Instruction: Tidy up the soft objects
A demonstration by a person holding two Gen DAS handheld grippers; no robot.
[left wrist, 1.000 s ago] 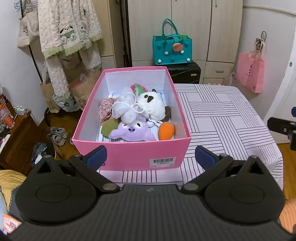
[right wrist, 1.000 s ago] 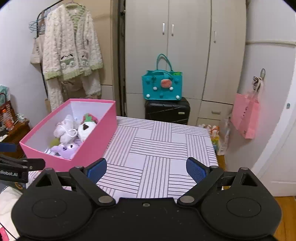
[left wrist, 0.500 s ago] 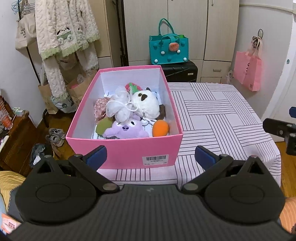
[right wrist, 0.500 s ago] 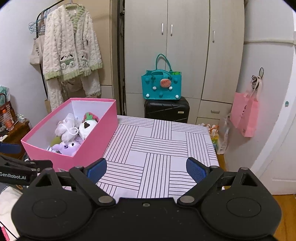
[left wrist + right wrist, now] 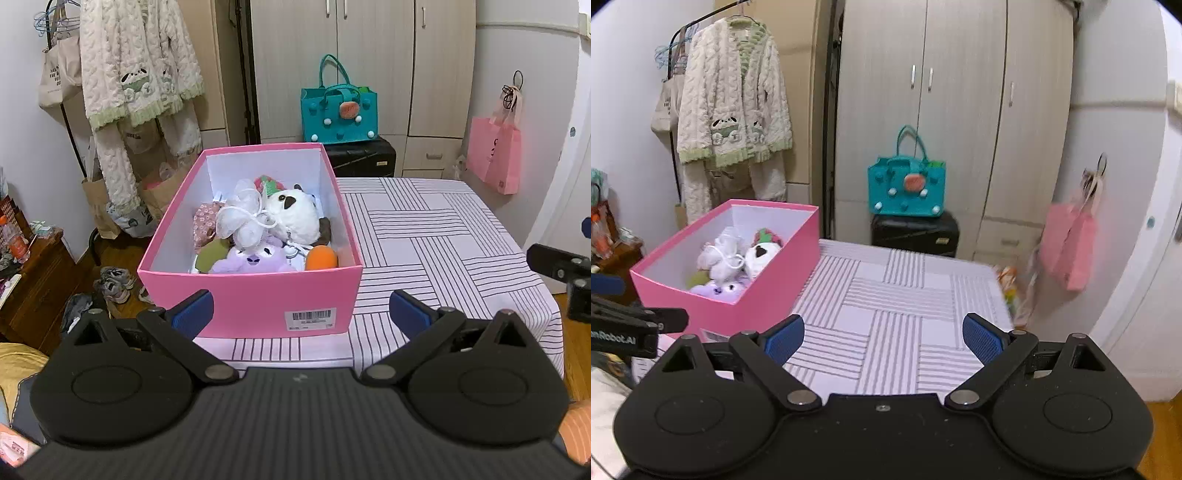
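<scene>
You get soft, even indoor light with faint shadows; fisheye bends the wardrobe (image 5: 955, 122) edges and darkens corners; the pink bag (image 5: 1069, 247) in your right view smears with blur.

Pink box (image 5: 255, 295), white inside, white barcode label (image 5: 309, 318) on the near wall. Inside are seen a white panda plush (image 5: 295, 218) with black eye patch, a lilac plush (image 5: 255, 260), an orange ball (image 5: 321, 257), an olive-green piece (image 5: 210, 254), a floral pink-brown fabric (image 5: 205, 218), a white mesh bundle (image 5: 242, 218) and a red-and-green item (image 5: 267, 184). Tablecloth (image 5: 424, 236) is white with dark line blocks. Teal bag (image 5: 339, 110) is dotted white; black suitcase (image 5: 364, 157) under it. Pink tote (image 5: 495, 155) is hung at right. Cream cardigan (image 5: 136, 62) is trimmed green. Gripper pads (image 5: 192, 311) are blue on black bodies.
</scene>
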